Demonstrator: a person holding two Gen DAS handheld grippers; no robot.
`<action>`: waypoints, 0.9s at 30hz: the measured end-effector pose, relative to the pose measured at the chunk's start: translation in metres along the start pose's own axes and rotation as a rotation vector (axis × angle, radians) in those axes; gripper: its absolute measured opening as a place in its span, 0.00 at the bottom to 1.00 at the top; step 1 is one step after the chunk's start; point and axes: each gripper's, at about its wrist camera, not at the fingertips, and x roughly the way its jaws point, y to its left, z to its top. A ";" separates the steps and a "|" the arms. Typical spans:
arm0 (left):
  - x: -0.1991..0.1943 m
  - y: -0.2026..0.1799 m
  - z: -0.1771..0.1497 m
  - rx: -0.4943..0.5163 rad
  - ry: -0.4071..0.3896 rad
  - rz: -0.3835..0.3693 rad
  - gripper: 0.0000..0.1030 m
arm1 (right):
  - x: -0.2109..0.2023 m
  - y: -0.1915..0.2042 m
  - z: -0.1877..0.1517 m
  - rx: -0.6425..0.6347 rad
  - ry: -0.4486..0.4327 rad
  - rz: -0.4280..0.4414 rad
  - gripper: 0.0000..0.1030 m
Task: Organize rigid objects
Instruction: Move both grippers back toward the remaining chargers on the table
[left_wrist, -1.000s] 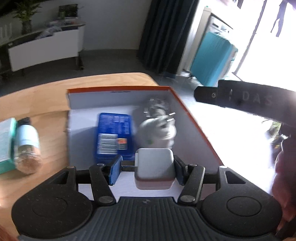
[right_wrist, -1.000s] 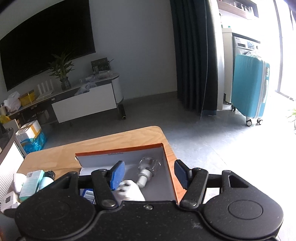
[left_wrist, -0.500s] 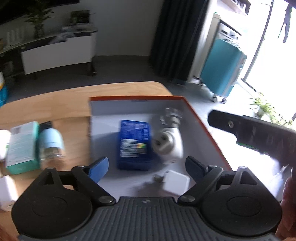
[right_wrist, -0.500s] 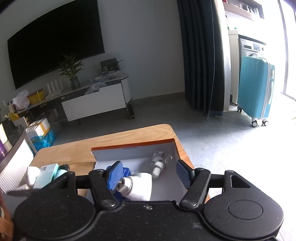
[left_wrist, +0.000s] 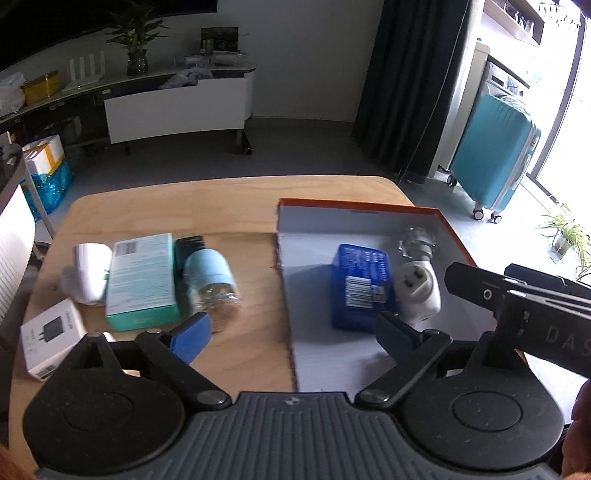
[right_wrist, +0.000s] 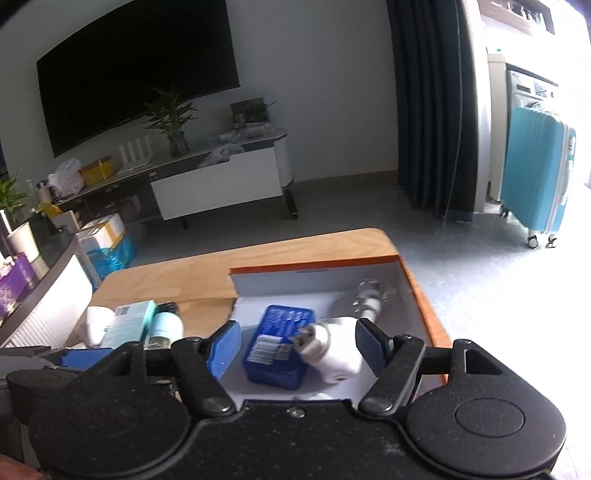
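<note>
Your left gripper (left_wrist: 293, 334) and right gripper (right_wrist: 295, 347) have both just been opening and stand wide, holding nothing. Inside the orange-rimmed box (left_wrist: 354, 208) lie the blue tin (left_wrist: 360, 284), white plug adapter (left_wrist: 419, 290) and clear glass bottle (left_wrist: 415, 242); left of the box sit the teal carton (left_wrist: 142, 280) and blue-capped jar (left_wrist: 212, 284).

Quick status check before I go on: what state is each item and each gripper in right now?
left gripper: open, empty, jaws just opened
right gripper: open, empty, jaws just opened
orange box: open, on the table
blue box: lying flat in the orange box
white plug adapter: on its side in the orange box
glass piece: in the orange box, far corner
teal carton: flat on the table
blue-capped jar: on its side, outside
</note>
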 end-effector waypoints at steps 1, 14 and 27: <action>-0.001 0.004 -0.001 -0.004 -0.001 0.007 0.95 | 0.000 0.003 -0.001 -0.003 0.003 0.006 0.80; -0.010 0.046 -0.012 -0.083 0.004 0.073 0.95 | 0.008 0.048 -0.006 -0.054 0.033 0.068 0.80; -0.021 0.078 -0.022 -0.129 0.000 0.116 0.95 | 0.016 0.080 -0.009 -0.102 0.057 0.116 0.80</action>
